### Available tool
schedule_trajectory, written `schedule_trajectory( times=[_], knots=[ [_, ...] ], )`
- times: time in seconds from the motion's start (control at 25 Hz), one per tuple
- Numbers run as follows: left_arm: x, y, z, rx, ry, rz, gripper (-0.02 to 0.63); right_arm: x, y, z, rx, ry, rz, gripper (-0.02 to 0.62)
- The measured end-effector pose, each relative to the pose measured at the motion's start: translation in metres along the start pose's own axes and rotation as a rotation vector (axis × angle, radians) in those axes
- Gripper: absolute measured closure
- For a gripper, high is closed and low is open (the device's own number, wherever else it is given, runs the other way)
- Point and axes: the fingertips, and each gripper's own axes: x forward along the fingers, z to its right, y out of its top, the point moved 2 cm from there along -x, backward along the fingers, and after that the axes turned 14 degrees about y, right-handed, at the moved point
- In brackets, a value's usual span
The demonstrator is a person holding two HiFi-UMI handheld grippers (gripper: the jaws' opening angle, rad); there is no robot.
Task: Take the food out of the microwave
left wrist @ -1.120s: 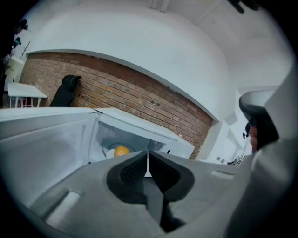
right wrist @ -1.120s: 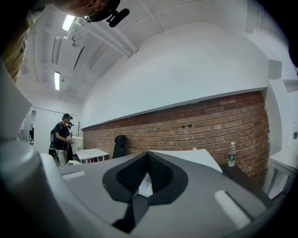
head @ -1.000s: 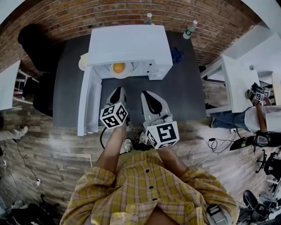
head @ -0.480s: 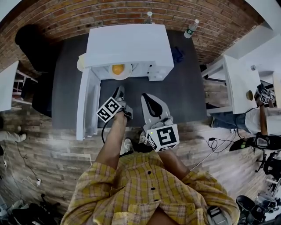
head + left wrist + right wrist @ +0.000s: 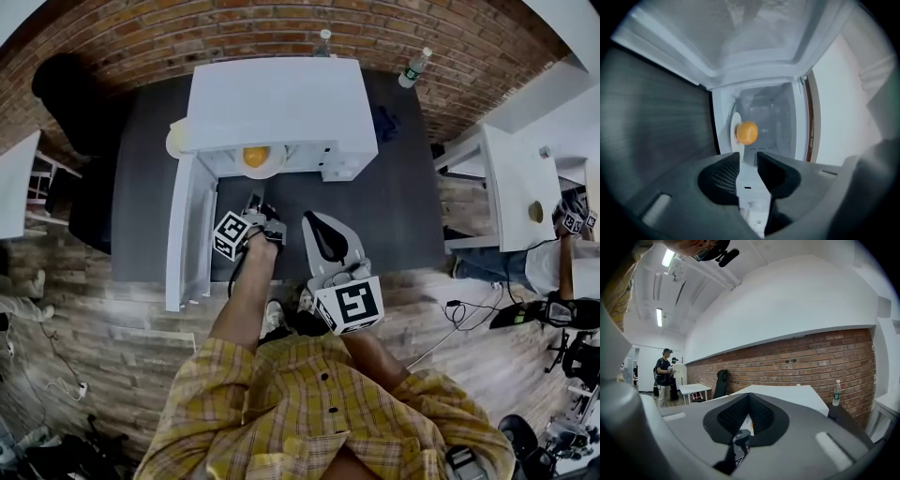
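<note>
An orange round food [image 5: 255,156] [image 5: 746,132] sits on a white plate [image 5: 274,169] [image 5: 734,123] inside the white microwave [image 5: 281,103]. Its door [image 5: 187,234] hangs open to the left. My left gripper [image 5: 255,202] [image 5: 748,158] is level in front of the opening, a short way from the food. Its jaws are opening, with a narrow gap and nothing between them. To its right, my right gripper [image 5: 315,221] [image 5: 749,397] hangs further back from the microwave. Its pads meet at the tips and hold nothing.
The microwave stands on a dark table [image 5: 403,197] against a brick wall. Two bottles [image 5: 323,39] [image 5: 413,67] stand at the back. A white table [image 5: 511,183] and a person [image 5: 562,253] with grippers are at the right. A dark chair [image 5: 66,89] is at the left.
My left gripper has rolled and sunk lower, moving toward the microwave opening. The right gripper has stayed where it was.
</note>
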Motion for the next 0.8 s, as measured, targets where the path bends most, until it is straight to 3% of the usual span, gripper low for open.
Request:
schedule_trajectory(
  times=[0.08, 0.28, 0.8],
  knots=[
    [0.004, 0.005, -0.006, -0.062, -0.005, 0.030, 0.494, 0.002, -0.001, 0.000, 0.004, -0.004, -0.003, 0.592],
    [0.018, 0.008, -0.011, -0.116, -0.031, 0.066, 0.495, 0.006, -0.003, 0.003, 0.007, -0.002, -0.005, 0.592],
    [0.045, 0.009, -0.021, -0.157, -0.035, 0.096, 0.497, 0.016, -0.022, 0.007, 0.032, -0.002, -0.024, 0.592]
  ],
)
